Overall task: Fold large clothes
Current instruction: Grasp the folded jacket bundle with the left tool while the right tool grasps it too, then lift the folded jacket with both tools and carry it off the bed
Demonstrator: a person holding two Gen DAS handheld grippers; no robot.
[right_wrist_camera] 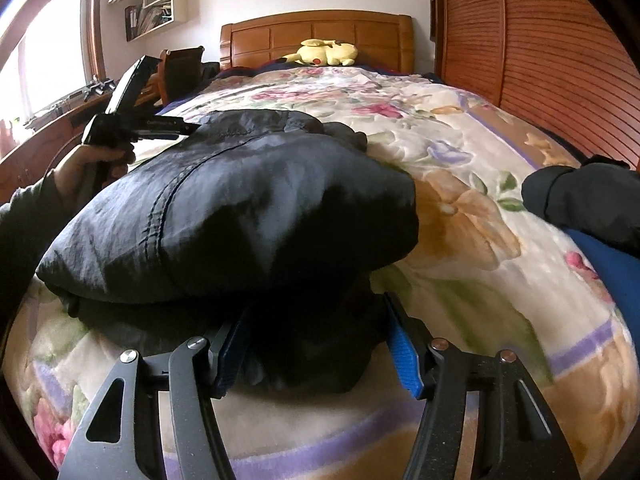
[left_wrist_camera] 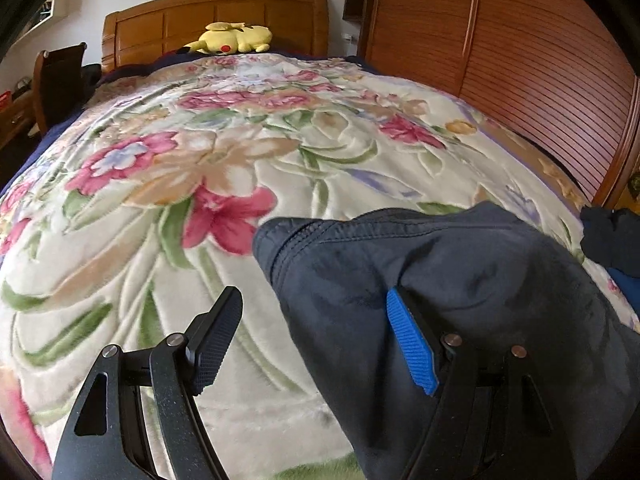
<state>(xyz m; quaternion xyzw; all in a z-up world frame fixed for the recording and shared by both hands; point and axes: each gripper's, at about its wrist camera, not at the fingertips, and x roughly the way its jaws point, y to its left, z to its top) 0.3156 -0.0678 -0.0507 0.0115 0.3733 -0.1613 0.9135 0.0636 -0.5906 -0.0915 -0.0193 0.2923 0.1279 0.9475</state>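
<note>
A dark navy garment [left_wrist_camera: 440, 280] lies folded in a thick bundle on the floral blanket; it fills the middle of the right wrist view [right_wrist_camera: 240, 208]. My left gripper [left_wrist_camera: 312, 320] is open over the garment's left edge, its right finger resting on the cloth, its left finger above the blanket. It also shows in the right wrist view [right_wrist_camera: 172, 126], held at the garment's far left. My right gripper [right_wrist_camera: 316, 336] is open, its jaws standing on either side of the garment's near fold; whether they touch it is unclear.
The bed's floral blanket [left_wrist_camera: 240, 160] stretches to a wooden headboard [left_wrist_camera: 216, 16] with a yellow plush toy [left_wrist_camera: 232, 38]. A slatted wooden wardrobe [left_wrist_camera: 540, 60] runs along the right. Another dark garment [right_wrist_camera: 588, 196] over blue cloth lies at right. A chair [left_wrist_camera: 60, 76] stands left.
</note>
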